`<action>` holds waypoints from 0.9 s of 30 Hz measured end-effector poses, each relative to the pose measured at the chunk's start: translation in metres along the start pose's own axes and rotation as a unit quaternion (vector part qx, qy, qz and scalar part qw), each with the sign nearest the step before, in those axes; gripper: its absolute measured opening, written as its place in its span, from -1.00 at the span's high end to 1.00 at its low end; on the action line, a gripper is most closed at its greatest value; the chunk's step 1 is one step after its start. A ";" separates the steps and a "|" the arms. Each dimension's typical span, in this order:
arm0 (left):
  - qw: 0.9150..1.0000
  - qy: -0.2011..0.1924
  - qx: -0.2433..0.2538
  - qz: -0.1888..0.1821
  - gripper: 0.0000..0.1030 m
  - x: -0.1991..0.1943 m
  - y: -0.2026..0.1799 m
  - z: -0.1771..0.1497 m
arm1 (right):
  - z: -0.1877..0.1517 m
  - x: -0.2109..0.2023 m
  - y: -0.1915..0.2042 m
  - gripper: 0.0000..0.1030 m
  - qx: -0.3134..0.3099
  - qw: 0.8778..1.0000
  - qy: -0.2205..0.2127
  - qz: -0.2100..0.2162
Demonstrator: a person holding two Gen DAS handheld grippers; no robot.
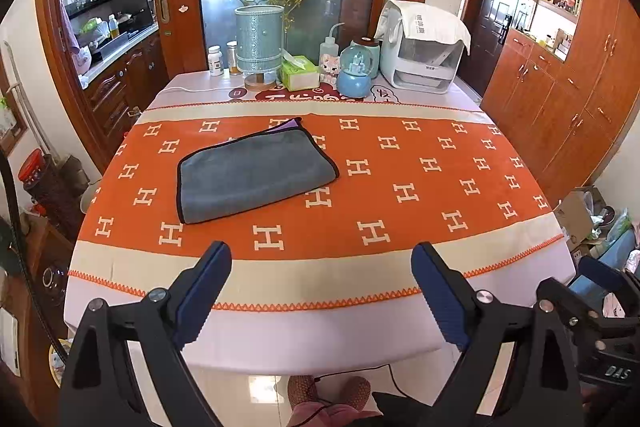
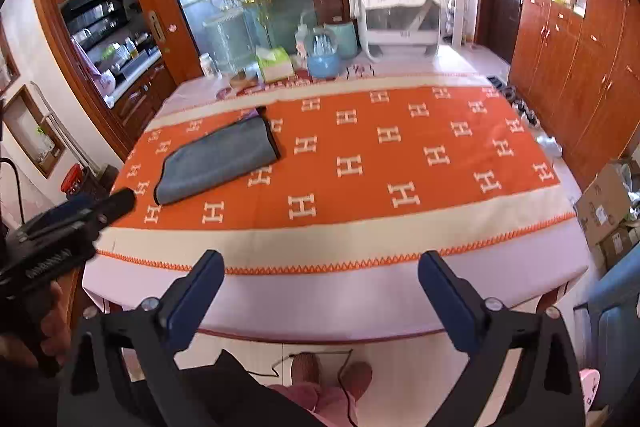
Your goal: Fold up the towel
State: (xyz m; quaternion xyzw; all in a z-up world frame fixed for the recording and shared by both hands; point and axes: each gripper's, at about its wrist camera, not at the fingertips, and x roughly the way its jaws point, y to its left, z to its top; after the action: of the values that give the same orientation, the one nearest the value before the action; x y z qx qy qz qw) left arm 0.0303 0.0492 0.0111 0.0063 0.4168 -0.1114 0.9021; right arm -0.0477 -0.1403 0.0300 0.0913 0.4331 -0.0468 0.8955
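A grey towel (image 1: 252, 171) with a black edge lies folded flat on the orange patterned tablecloth (image 1: 400, 187), left of the table's middle; a purple corner shows at its far edge. It also shows in the right wrist view (image 2: 218, 159). My left gripper (image 1: 322, 267) is open and empty, held above the table's near edge, well short of the towel. My right gripper (image 2: 320, 271) is open and empty, also over the near edge, to the right of the towel. The left gripper also shows at the left of the right wrist view (image 2: 72, 223).
At the table's far end stand a teal cylinder container (image 1: 259, 41), pill bottles (image 1: 215, 61), a green tissue box (image 1: 299, 73), a blue snow globe (image 1: 356, 71) and a white appliance (image 1: 424, 47). Wooden cabinets (image 1: 560, 107) line the right. Cardboard boxes (image 2: 604, 207) sit on the floor right.
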 end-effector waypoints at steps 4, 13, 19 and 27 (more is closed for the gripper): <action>1.000 -0.005 -0.010 0.017 -0.77 -0.002 -0.003 -0.006 | -0.003 0.001 -0.001 -0.99 0.009 1.000 0.001 0.002; 0.999 -0.020 -0.016 0.025 -0.96 -0.004 -0.007 -0.013 | -0.009 0.005 -0.009 -1.00 0.032 0.999 0.018 0.007; 0.999 -0.027 -0.011 0.033 -0.99 -0.005 -0.009 -0.015 | -0.009 0.008 -0.005 -1.00 0.020 1.000 0.017 0.017; 0.998 -0.037 -0.008 0.052 -0.99 -0.010 -0.011 -0.017 | -0.007 0.010 0.001 -1.00 0.008 1.000 0.013 0.025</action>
State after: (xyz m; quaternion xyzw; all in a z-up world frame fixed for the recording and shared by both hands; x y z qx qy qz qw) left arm 0.0090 0.0425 0.0088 0.0166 0.3831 -0.0610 0.9215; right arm -0.0467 -0.1384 0.0177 0.1096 0.4422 -0.0268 0.8898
